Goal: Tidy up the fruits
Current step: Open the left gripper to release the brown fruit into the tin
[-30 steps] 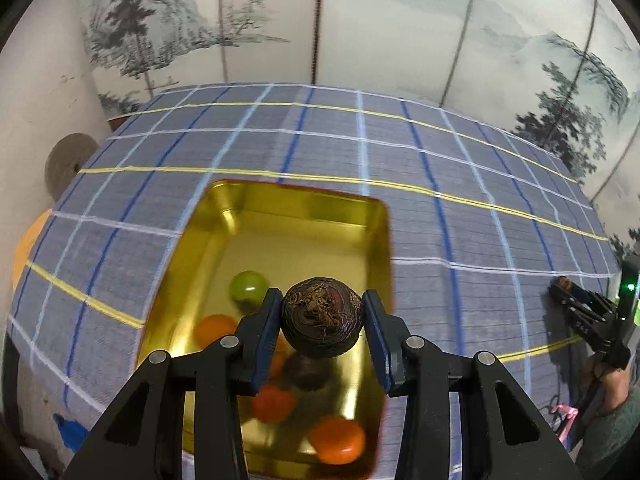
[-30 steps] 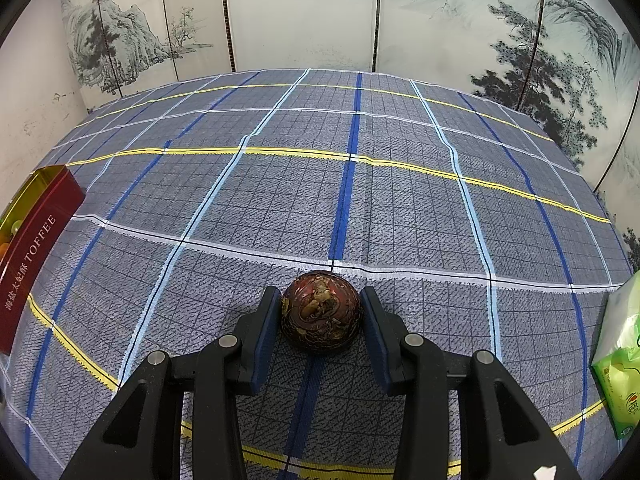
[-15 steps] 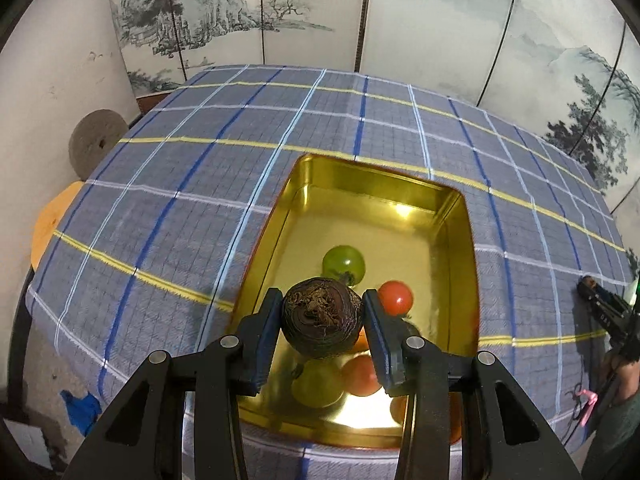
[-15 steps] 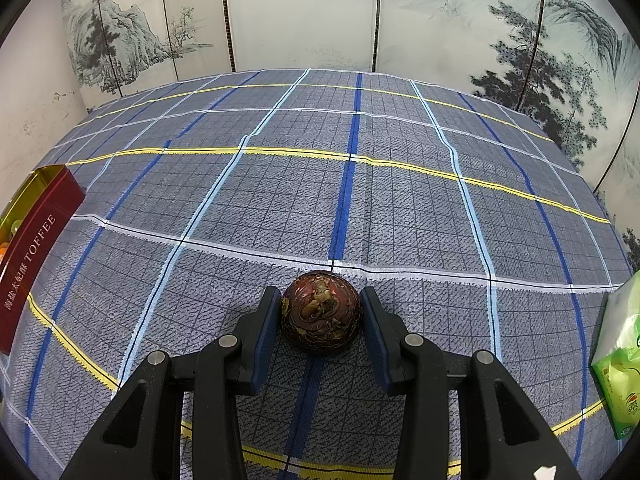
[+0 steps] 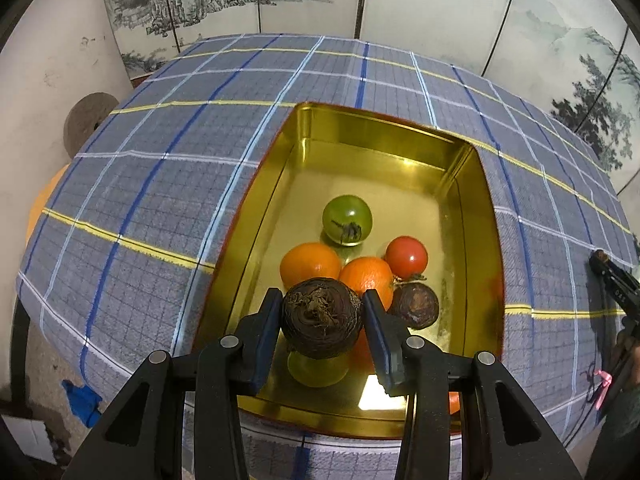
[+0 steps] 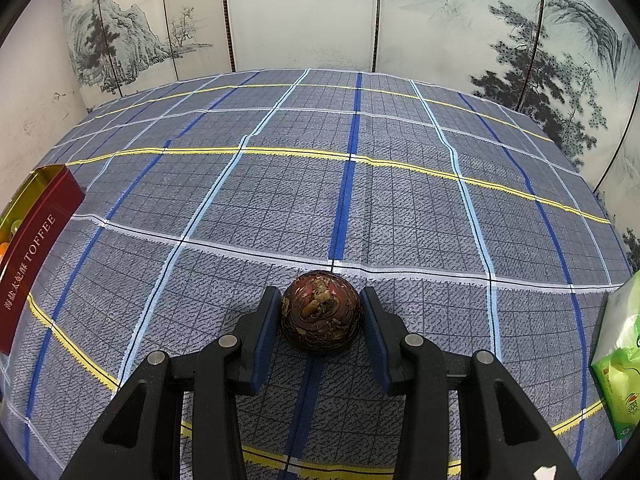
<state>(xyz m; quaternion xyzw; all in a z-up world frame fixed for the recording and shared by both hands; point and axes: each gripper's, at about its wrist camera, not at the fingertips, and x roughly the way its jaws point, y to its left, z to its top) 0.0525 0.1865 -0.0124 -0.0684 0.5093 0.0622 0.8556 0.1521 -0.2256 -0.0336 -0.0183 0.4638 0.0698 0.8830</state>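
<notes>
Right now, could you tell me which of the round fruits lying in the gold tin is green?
The green tomato at the far end of the cluster in the gold tin; the fruits nearer the left claw are orange, red or dark brown.

Two hand-held grippers – the left (image 5: 322,322) and the right (image 6: 320,312) – one dark brown fruit (image 5: 320,322) (image 6: 321,311) between the pads of each. A third dark brown fruit (image 5: 416,305) lies in the single gold tin (image 5: 256,216). Also in the tin: two oranges, one (image 5: 310,264) beside the other (image 5: 368,278), one red tomato (image 5: 407,256), one green tomato (image 5: 347,220), one yellow-green fruit (image 5: 318,372) – further fruit is partly hidden. One green packet (image 6: 620,360) lies on the one table (image 6: 280,200).
</notes>
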